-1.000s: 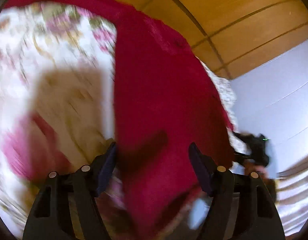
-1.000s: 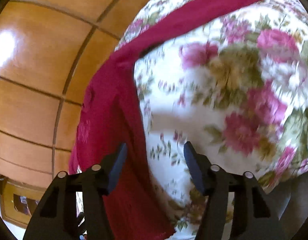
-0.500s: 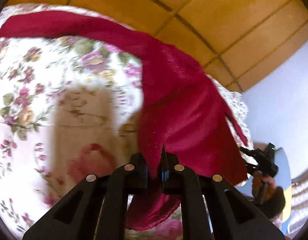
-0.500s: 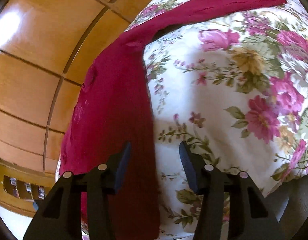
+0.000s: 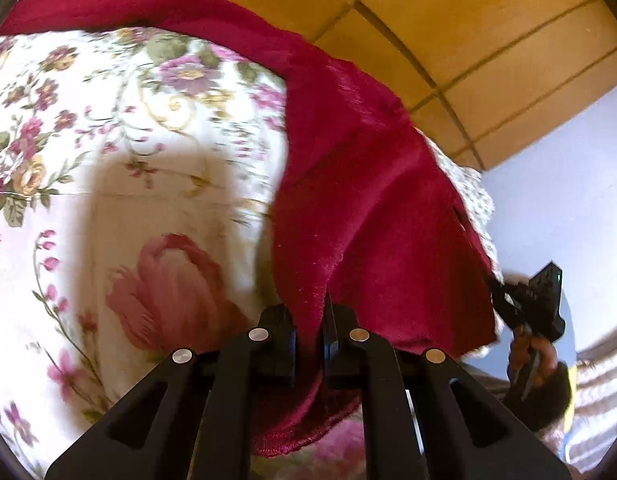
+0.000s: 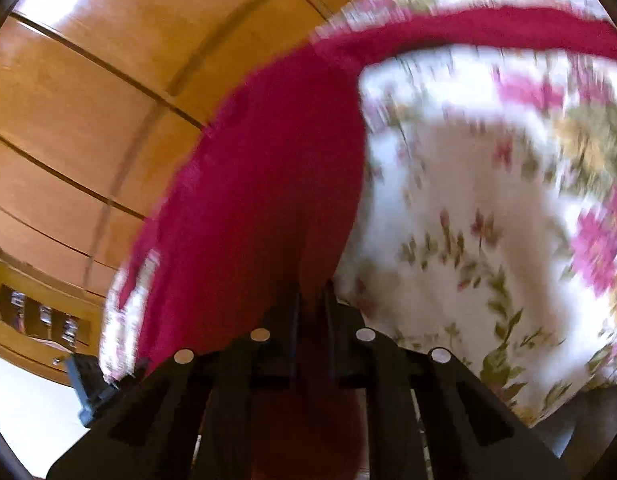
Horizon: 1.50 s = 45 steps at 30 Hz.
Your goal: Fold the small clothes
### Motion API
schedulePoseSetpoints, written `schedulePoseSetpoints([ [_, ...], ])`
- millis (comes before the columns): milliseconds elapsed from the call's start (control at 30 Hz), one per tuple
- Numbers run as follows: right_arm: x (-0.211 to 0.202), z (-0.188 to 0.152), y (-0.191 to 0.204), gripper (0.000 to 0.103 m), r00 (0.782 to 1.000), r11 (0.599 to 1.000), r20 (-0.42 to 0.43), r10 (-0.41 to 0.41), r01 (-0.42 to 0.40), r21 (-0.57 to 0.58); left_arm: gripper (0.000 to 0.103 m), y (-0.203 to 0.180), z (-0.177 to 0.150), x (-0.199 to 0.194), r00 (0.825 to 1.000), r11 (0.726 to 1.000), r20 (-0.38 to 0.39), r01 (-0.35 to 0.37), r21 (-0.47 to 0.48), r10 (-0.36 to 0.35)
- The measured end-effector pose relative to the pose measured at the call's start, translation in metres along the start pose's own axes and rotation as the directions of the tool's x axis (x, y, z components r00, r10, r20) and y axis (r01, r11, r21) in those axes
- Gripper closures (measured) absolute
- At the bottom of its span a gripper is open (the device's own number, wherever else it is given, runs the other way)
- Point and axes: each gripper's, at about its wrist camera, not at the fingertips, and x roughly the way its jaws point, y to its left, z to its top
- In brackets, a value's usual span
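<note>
A dark red knit garment [image 5: 368, 184] lies on a floral cloth [image 5: 108, 160] that covers the table. My left gripper [image 5: 310, 316] is shut on the garment's near edge, and the fabric bunches between its jaws. A long red sleeve stretches away to the far left. In the right wrist view the same garment [image 6: 260, 200] runs up the left side of the floral cloth [image 6: 488, 220]. My right gripper [image 6: 311, 300] is shut on its near edge. The right gripper also shows in the left wrist view [image 5: 528, 300], held by a hand at the garment's right corner.
A wooden panelled wall [image 5: 468, 40] stands behind the table. A pale blue wall [image 5: 568, 180] is at the right. In the right wrist view a wooden cabinet [image 6: 40, 320] sits low at the left, beside the black body of the left gripper [image 6: 92, 384].
Both grippers were open a second ago. The left one shut on the garment's edge first, then the right one shut on it. The right view is now blurred by motion.
</note>
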Motion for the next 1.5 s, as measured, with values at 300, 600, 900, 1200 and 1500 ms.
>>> schedulePoseSetpoints([
  [300,-0.036,-0.011,-0.036,0.103,0.993,0.989,0.004,-0.122,0.121,0.080,0.095,-0.042,-0.022,-0.001,0.994,0.987,-0.109,0.015,0.163,0.003],
  [600,-0.011,-0.018,-0.050,0.040,0.982,0.975,-0.079,-0.174,0.183,0.126,0.082,-0.015,-0.029,0.003,0.995,0.999,-0.088,0.044,0.026,-0.041],
  [900,-0.015,-0.027,-0.012,0.095,0.958,0.954,-0.072,-0.279,0.268,-0.131,0.096,-0.040,-0.027,-0.010,0.994,0.988,-0.107,0.027,0.151,-0.011],
  [1200,0.004,-0.039,-0.040,0.093,0.891,0.917,-0.217,-0.399,0.388,-0.094,0.096,-0.039,-0.053,-0.006,0.970,0.947,-0.204,-0.062,0.315,0.131],
  [1500,-0.011,-0.010,0.016,0.011,0.841,0.806,0.097,-0.533,0.539,-0.244,0.026,-0.013,-0.019,-0.047,0.999,0.992,-0.021,0.044,0.115,-0.042],
])
